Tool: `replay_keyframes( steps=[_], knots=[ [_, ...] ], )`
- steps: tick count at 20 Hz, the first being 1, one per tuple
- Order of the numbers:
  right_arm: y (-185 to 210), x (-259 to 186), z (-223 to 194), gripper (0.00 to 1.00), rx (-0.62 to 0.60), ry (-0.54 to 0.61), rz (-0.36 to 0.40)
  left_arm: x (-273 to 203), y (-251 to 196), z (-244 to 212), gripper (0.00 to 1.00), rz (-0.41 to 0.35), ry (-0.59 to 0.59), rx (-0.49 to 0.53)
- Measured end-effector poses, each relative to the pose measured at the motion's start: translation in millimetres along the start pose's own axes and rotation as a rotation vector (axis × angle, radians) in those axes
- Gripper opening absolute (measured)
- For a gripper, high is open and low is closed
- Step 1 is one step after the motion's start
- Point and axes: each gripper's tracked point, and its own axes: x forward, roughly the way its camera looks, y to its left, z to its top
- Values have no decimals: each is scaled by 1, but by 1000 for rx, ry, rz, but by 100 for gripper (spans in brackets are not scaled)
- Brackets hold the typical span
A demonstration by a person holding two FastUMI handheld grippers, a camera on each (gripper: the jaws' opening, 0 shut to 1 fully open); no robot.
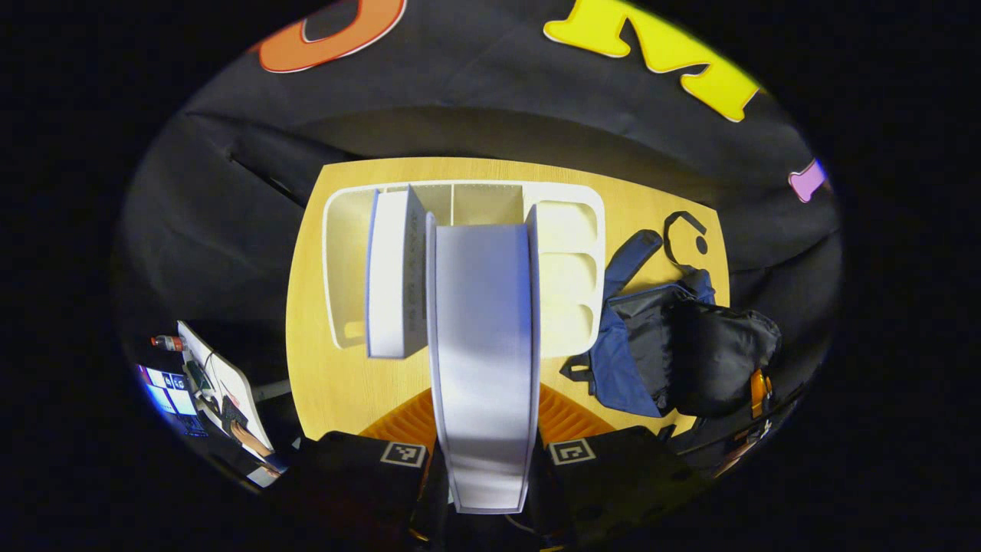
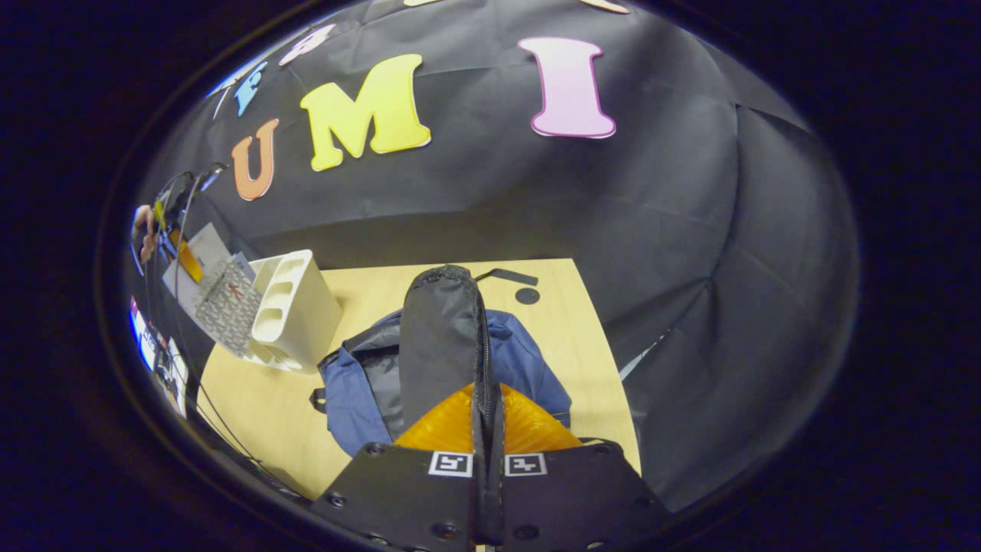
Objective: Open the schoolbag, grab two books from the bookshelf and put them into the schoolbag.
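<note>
- Left gripper: its fingers are clamped on both faces of a tall white book, which stands edge-on right up the middle of the left gripper view, above the desk.
- Just behind that book sits the white plastic bookshelf with rounded compartments. A second white book stands in it, upright, a bit to the left of the held one.
- Off to the right of the bookshelf, the blue and black fabric schoolbag lies on the light wooden desk, straps trailing toward the far edge.
- Right gripper: fingers pinched tight on the zippered edge of the schoolbag's black flap, holding it up so it stands tall over the blue body of the bag.
- In the right gripper view the bookshelf is at the left end of the desk, near the bag but not touching it.
- Further left there, the other gripper with a person's hand on it, pretty small and hard to make out.
</note>
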Motion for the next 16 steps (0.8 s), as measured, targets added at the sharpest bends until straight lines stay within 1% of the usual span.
replay_keyframes(
  steps=[1, 3, 5, 8, 9, 10, 11, 12, 14, 16],
  knots=[
    [2, -2, 0, 1, 1, -2, 1, -23, 9, -21, 44, -37, -26, -9],
    [4, -4, -2, 1, 7, -1, 2, -36, 7, -43, 44, -108, -41, -50],
    [5, -6, -2, 1, 12, 3, 0, -42, -8, -60, 43, -216, -49, -112],
    [9, -10, -4, 1, 13, 9, -1, -45, -41, -64, 43, -399, -108, -184],
    [11, -11, -4, 1, 9, 8, -3, -45, -52, -64, 47, -458, -132, -198],
    [12, -11, -5, 1, 1, 12, -6, -43, -64, -63, 43, -509, -156, -207],
    [13, -12, -5, 1, -6, 12, -7, -39, -77, -61, 40, -550, -179, -209],
    [14, -12, -6, 1, -11, 13, -9, -33, -90, -63, 43, -585, -202, -202],
    [16, -14, -5, 1, -8, 17, -7, -18, -115, -74, 44, -636, -245, -163],
    [16, -15, -4, 1, 13, 19, -8, 3, -144, -87, 44, -671, -275, -117]
  ],
)
